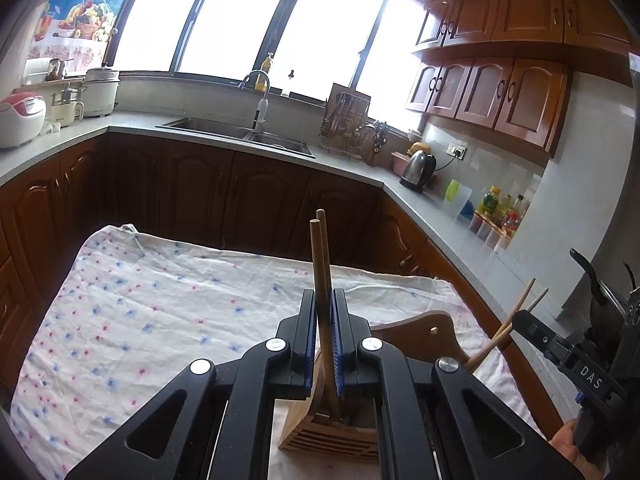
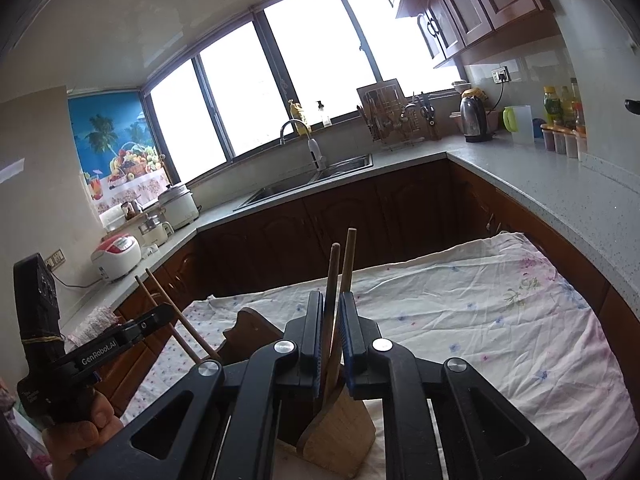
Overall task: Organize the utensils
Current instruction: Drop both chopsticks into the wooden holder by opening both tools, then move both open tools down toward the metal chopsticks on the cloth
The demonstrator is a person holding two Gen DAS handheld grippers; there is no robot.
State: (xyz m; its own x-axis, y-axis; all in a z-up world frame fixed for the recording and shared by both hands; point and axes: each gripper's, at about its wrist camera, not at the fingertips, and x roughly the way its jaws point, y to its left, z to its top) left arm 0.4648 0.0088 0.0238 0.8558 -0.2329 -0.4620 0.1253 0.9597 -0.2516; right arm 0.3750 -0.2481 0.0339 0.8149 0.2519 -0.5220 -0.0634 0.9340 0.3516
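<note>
A home kitchen: sink (image 1: 240, 136), wooden cabinets (image 1: 500, 92), kettle (image 1: 418, 170), rice cooker (image 1: 20, 120).

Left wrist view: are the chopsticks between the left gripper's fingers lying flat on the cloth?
No: the chopsticks stand nearly upright, lower ends down in the wooden holder.

My left gripper (image 1: 323, 308): black linkage arms, silver pivot screws, blue ribbed pads. My right gripper (image 2: 331, 312): same build. White "GenRobot.AI" and "DAS" lettering on gripper bodies.
</note>
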